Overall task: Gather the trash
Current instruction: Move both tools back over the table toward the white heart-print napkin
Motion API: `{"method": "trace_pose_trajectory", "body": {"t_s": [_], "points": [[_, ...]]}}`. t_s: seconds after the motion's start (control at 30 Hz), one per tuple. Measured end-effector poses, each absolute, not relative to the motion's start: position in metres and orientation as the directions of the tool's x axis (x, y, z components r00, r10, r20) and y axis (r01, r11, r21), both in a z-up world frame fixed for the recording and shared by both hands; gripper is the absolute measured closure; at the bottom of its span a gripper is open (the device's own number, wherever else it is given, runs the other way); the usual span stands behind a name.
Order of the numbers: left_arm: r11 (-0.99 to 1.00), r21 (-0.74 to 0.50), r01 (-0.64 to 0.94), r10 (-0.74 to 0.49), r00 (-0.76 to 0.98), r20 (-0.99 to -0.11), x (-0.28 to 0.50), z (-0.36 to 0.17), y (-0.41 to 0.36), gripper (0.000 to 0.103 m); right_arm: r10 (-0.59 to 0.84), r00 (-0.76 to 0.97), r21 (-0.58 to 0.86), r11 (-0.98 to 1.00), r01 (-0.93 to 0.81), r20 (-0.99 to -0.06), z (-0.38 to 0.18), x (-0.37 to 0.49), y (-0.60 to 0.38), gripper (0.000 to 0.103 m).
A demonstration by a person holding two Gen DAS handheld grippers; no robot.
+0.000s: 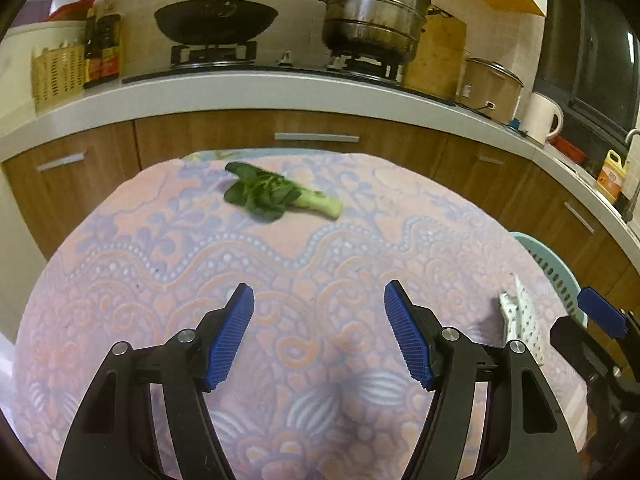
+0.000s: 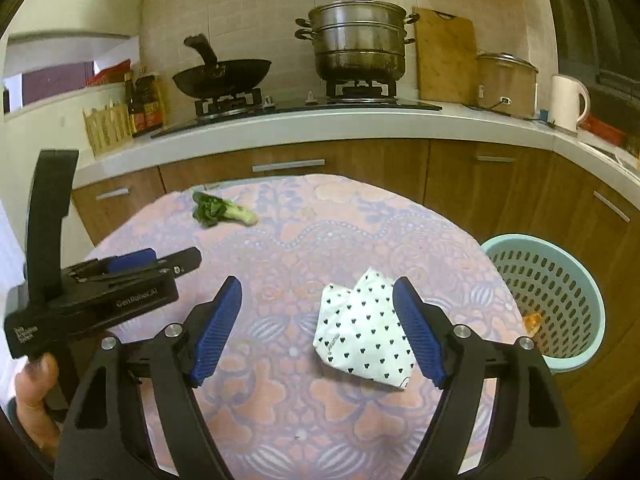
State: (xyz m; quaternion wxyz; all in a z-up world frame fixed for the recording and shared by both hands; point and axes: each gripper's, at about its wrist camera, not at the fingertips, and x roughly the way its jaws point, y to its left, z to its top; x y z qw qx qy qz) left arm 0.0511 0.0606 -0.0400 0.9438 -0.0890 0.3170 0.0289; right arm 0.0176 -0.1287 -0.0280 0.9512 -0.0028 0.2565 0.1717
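Note:
A green bok choy stalk (image 1: 280, 196) lies near the far edge of the round table with the pink and lilac cloth (image 1: 168, 248). My left gripper (image 1: 319, 292) hovers open over the cloth, short of the stalk, with nothing between its pads. A crumpled white wrapper with black spots (image 2: 360, 328) lies on the right side of the table. My right gripper (image 2: 318, 286) stands open around it, and its right pad is close beside the wrapper's edge. The stalk (image 2: 222, 210) shows far left in the right wrist view. The wrapper (image 1: 520, 316) shows at the right of the left wrist view.
A teal slotted basket (image 2: 580, 280) stands on the floor right of the table, with an orange scrap (image 2: 532, 322) inside. A hand (image 2: 36, 380) holds the left gripper (image 2: 172, 261). Behind run wooden cabinets (image 1: 320, 128) and a counter with a wok (image 1: 216, 20), steamer pot (image 1: 372, 12) and kettle (image 1: 542, 116).

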Motion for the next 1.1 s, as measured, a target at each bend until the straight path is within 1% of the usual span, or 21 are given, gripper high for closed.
{"method": "trace_pose_trajectory", "body": {"t_s": [0.07, 0.17, 0.27, 0.43, 0.57, 0.7, 0.77, 0.83, 0.9, 0.97, 1.0, 1.03, 1.1], "points": [[0.981, -0.163, -0.107, -0.007, 0.815, -0.579, 0.047, -0.037, 0.064, 0.035, 0.331, 0.802, 0.094, 0.94, -0.329, -0.496, -0.03, 0.02, -0.13, 0.028], [0.977, -0.18, -0.115, -0.01, 0.817, -0.576, 0.046, -0.038, 0.067, 0.032, 0.339, 0.804, 0.128, 0.939, -0.319, -0.488, -0.03, 0.023, -0.137, 0.022], [0.978, -0.175, -0.116, -0.004, 0.823, -0.568, 0.043, -0.038, 0.066, 0.032, 0.346, 0.796, 0.159, 0.938, -0.309, -0.496, -0.033, 0.026, -0.142, 0.021], [0.974, -0.188, -0.128, -0.002, 0.823, -0.568, 0.042, -0.038, 0.069, 0.03, 0.321, 0.817, 0.111, 0.946, -0.306, -0.48, -0.032, 0.019, -0.134, 0.016], [0.971, -0.198, -0.137, 0.0, 0.823, -0.568, 0.041, -0.039, 0.072, 0.03, 0.304, 0.831, 0.067, 0.949, -0.309, -0.466, -0.031, 0.013, -0.127, 0.016], [0.968, -0.206, -0.145, 0.004, 0.828, -0.561, 0.038, -0.038, 0.074, 0.03, 0.303, 0.836, 0.078, 0.95, -0.301, -0.457, -0.031, 0.012, -0.131, 0.016], [0.959, -0.247, -0.142, -0.021, 0.83, -0.558, 0.036, -0.037, 0.081, 0.03, 0.31, 0.834, 0.099, 0.949, -0.298, -0.458, -0.03, 0.015, -0.135, 0.016], [0.933, -0.328, -0.148, -0.067, 0.825, -0.562, 0.036, -0.039, 0.095, 0.03, 0.317, 0.829, 0.116, 0.948, -0.297, -0.46, -0.031, 0.017, -0.139, 0.016], [0.91, -0.381, -0.16, -0.104, 0.803, -0.586, 0.041, -0.041, 0.107, 0.031, 0.322, 0.826, 0.13, 0.946, -0.296, -0.463, -0.031, 0.018, -0.141, 0.016], [0.915, -0.368, -0.167, -0.111, 0.772, -0.625, 0.051, -0.037, 0.112, 0.032, 0.328, 0.824, 0.148, 0.945, -0.293, -0.462, -0.031, 0.019, -0.145, 0.016], [0.928, -0.341, -0.154, -0.108, 0.762, -0.638, 0.058, -0.031, 0.112, 0.032, 0.33, 0.824, 0.158, 0.944, -0.29, -0.461, -0.031, 0.019, -0.147, 0.016], [0.936, -0.322, -0.143, -0.104, 0.761, -0.64, 0.063, -0.025, 0.11, 0.031, 0.334, 0.823, 0.174, 0.942, -0.286, -0.46, -0.031, 0.021, -0.151, 0.016], [0.951, -0.283, -0.127, -0.092, 0.757, -0.647, 0.081, -0.014, 0.108, 0.024, 0.337, 0.821, 0.194, 0.941, -0.277, -0.461, -0.031, 0.022, -0.153, 0.016]]}}
